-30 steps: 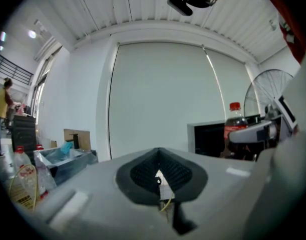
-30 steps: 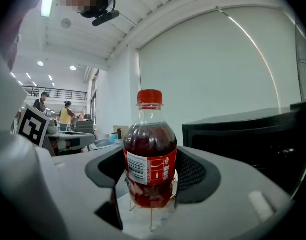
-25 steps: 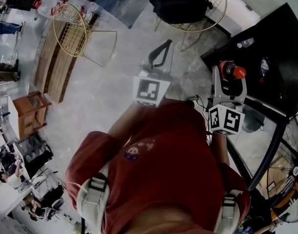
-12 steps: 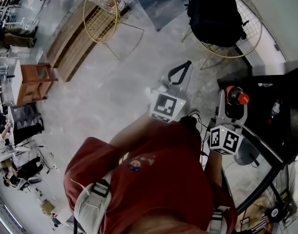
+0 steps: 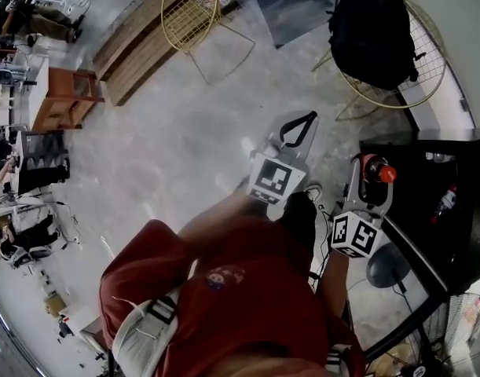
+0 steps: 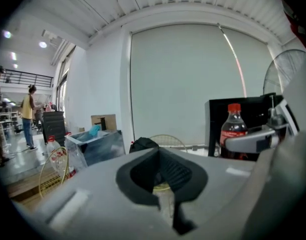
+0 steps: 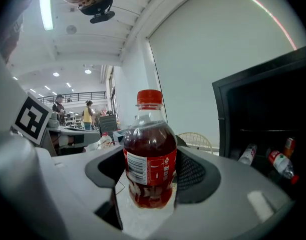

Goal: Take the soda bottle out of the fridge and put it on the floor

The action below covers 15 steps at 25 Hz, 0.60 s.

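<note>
- The pale concrete floor [image 5: 177, 148] spreads across the left and middle of the scene.
- The black fridge [image 5: 428, 171] stands at the right with its front open; small bottles [image 7: 283, 165] lie inside it.
- A person in a red top [image 5: 247, 289] stands near, holding a gripper in each hand.
- Far off, a yellow wire chair [image 5: 428, 69] carries a black backpack [image 5: 373, 30].
- The left gripper [image 5: 297, 128] is clenched, its tips meeting with nothing between them, and it hangs over bare floor to the left of the fridge.
- The right gripper [image 5: 371, 181] grasps the soda bottle [image 5: 371, 170], one pad pressed on each side of its lower body.
- The soda bottle sits in the air above the floor, just outside the fridge's open front and to its left.
- Its long axis runs straight up and down, cap at the top and base hanging below the pads.
- It is clear plastic filled with dark red-brown drink, with a red cap and a red label bearing white print and a barcode [image 7: 149, 154].
</note>
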Available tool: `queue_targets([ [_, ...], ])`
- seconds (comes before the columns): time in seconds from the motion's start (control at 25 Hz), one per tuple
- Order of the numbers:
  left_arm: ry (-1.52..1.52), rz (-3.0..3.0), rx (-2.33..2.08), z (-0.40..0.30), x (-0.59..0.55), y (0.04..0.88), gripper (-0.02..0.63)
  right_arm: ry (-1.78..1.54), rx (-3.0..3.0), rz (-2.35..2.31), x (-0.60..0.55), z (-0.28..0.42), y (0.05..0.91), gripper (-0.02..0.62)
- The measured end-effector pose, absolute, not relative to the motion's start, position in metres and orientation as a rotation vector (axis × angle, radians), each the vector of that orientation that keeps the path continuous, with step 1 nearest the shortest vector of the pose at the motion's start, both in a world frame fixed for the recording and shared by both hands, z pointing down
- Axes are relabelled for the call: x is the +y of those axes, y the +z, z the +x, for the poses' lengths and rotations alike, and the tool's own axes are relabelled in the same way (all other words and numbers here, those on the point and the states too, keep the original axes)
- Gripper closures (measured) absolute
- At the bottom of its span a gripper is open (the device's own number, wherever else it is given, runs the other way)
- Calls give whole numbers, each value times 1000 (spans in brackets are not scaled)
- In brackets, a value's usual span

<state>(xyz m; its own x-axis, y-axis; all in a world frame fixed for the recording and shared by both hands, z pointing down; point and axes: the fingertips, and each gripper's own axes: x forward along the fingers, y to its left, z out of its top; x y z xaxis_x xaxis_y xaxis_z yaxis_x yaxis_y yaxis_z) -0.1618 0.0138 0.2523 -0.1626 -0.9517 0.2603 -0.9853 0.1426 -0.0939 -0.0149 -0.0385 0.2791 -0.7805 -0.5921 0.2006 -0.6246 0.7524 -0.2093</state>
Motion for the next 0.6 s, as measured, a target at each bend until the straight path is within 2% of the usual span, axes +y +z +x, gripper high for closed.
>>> queue_targets([
  [0.16,372,1949,-2226,-167,28,271,606,422,-2773,1007,-22,-14,304,295],
  [0.36,395,1961,-2188,-208,36,303,606,435,-2745,1050,-18,-51,331,295],
  [0.6,424,1931,-2099,-225,48,396,607,494,-2669,1080,-5,-64,417,295],
])
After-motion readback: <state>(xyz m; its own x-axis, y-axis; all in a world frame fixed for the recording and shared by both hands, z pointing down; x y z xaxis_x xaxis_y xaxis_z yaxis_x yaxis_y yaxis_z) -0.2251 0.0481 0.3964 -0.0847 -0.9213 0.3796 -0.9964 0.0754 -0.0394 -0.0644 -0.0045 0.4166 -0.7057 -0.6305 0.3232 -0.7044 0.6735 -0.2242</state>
